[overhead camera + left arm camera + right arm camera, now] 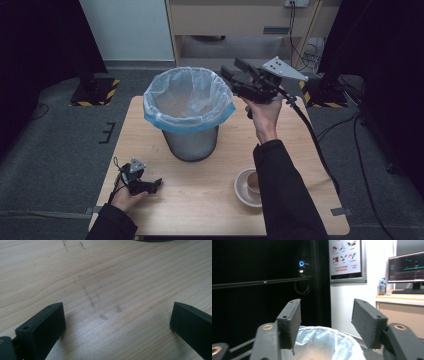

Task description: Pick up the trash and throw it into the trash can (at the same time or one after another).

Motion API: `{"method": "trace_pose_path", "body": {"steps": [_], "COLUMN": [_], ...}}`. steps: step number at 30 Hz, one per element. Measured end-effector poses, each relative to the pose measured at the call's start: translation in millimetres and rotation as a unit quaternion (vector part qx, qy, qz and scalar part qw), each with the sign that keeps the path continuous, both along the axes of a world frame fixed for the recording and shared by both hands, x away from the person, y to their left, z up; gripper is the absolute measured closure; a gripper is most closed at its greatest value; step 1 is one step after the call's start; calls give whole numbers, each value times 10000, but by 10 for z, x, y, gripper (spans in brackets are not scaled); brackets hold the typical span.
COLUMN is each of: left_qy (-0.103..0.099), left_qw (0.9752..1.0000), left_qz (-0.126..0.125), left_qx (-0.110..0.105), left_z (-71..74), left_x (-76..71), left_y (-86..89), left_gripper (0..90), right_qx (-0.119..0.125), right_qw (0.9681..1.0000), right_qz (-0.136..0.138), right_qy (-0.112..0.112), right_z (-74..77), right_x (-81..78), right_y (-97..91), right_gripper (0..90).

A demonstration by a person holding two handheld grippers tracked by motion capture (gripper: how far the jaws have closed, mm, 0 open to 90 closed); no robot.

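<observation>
Stage: while the right gripper point(234, 71) hangs at the rim of the lined bin point(189, 107), its jaws parted and empty, a drop into the bin looks just made — a judgement.
Bin contents: something pale may lie at the bottom; the high view is too dim to say.
Left to do: a cup on a saucer point(249, 187), nearer the person than the bin, waits untouched.
Left gripper: point(154, 184) rests low, near-left of the bin, jaws wide, holding nothing.
High view: both hands, bin and cup together.
Right gripper view: bin liner point(324, 342) below the jaws, a wall poster point(345, 258) beyond.
Left gripper view: bare tabletop point(105, 287) between the jaws.
</observation>
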State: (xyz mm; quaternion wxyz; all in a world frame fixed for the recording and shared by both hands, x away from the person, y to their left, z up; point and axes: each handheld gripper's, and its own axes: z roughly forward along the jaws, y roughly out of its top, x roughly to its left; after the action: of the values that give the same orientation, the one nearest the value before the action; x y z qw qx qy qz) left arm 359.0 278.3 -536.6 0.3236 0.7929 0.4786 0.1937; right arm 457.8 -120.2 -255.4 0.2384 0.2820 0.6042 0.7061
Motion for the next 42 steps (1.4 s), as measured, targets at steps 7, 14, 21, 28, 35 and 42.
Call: {"method": "trace_pose_path", "body": {"steps": [7,14,21,28,35,42], "left_qy": [0,1,5,5,4,6], "left_qw": [10000,10000,10000,10000,10000,10000], "left_qz": [0,4,-1,0,0,0], "left_qx": [2,-2,3,3,3,2], "left_z": [0,0,1,0,0,1], "left_x": [-1,-1,-1,-1,-1,-2], "left_y": [0,-1,0,0,-1,-2], "left_gripper": [0,0,0,0,0,0], "right_qx": [-248,-73,-55,-98,-511,-820], "right_qw": [9994,9993,9974,9947,9921,9878], "right_qz": [-233,-356,-659,-854,-834,-683], "right_qy": [7,18,271,559,789,1136], "right_z": [-10,-33,-262,-584,-892,-1230], "right_x": [-201,-410,-538,-656,-816,-964], "right_y": [-244,-534,-952,-1265,-1386,-1404], "right_gripper": [232,202,199,201,211,224]}}
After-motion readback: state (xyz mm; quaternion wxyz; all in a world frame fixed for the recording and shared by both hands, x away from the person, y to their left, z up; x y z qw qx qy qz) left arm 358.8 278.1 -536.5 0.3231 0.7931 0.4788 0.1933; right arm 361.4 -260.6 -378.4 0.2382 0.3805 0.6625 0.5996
